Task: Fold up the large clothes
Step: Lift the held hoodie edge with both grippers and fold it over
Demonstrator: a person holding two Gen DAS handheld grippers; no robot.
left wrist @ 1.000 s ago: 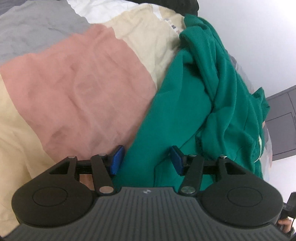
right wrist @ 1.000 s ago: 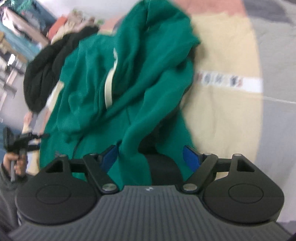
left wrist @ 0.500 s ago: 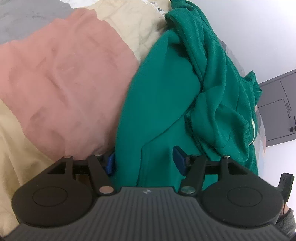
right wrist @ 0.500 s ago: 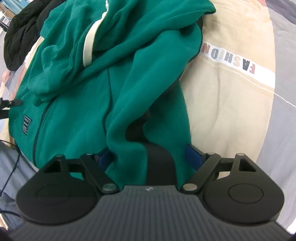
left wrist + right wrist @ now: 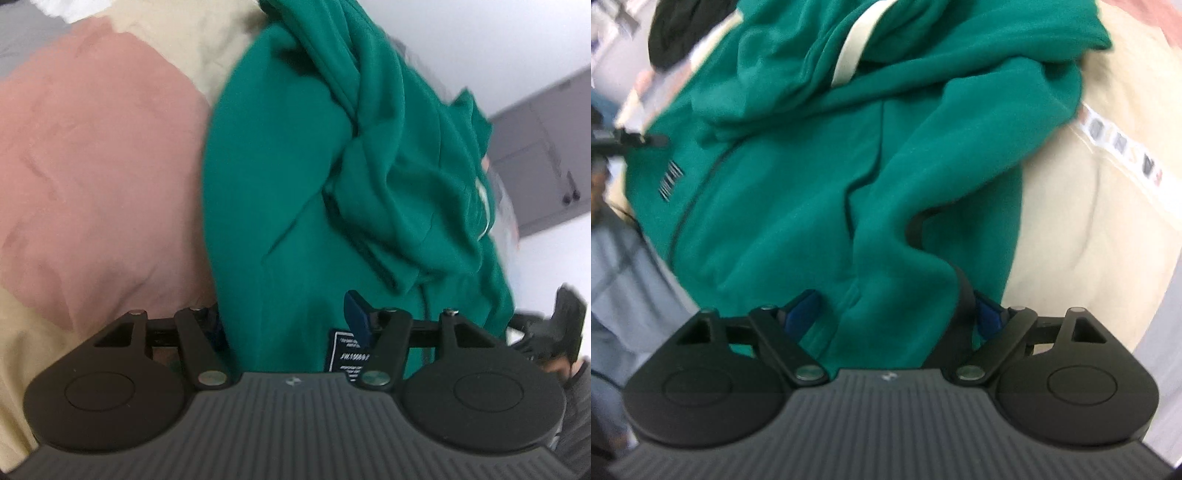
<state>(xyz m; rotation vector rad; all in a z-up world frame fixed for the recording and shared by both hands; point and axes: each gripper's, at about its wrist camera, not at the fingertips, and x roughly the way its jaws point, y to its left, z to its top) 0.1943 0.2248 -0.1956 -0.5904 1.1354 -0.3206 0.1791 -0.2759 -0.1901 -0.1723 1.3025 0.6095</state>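
Green fleece jacket on a colour-block bedspread, seen from both grippers.
Left wrist view: the left gripper [image 5: 286, 314] stands spread over the crumpled green fleece jacket [image 5: 332, 166], fabric between its jaws, lying on the pink, beige and grey bedspread [image 5: 92, 166]. Right wrist view: the right gripper [image 5: 894, 314] has just been opening, a jacket fold between its wide jaws.

Fleece jacket [image 5: 303, 192] crumpled on the bedcover [image 5: 92, 166], between both grippers' jaws.
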